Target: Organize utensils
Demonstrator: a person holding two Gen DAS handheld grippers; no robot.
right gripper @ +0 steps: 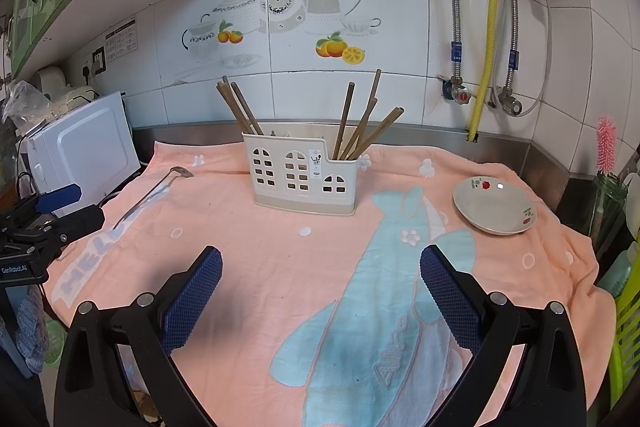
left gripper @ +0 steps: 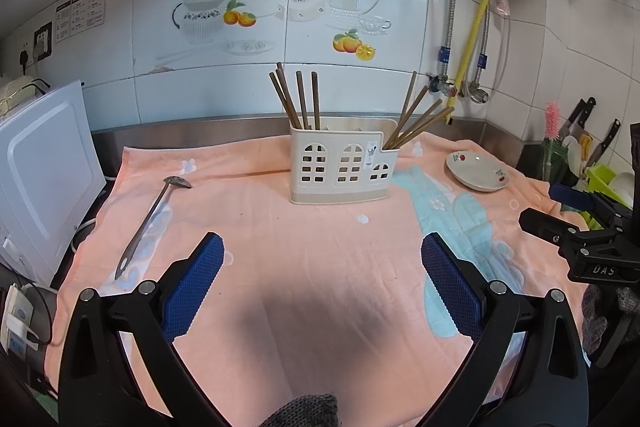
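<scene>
Both my jaws stood spread wide and gripped nothing: my left gripper (left gripper: 322,279) and right gripper (right gripper: 320,283) hung over the peach towel (left gripper: 304,247). At its far middle stood the cream utensil holder (left gripper: 344,167), chopsticks (left gripper: 300,99) upright in its end compartments, their lower ends hidden inside. A ladle (left gripper: 150,219) lay left, a small dish (right gripper: 494,205) right.

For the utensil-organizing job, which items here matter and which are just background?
Belongs to the job:
utensil holder
chopsticks standing in it
metal ladle lying on the towel

Just lying about:
small dish
microwave
pink bottle brush
knives
</scene>
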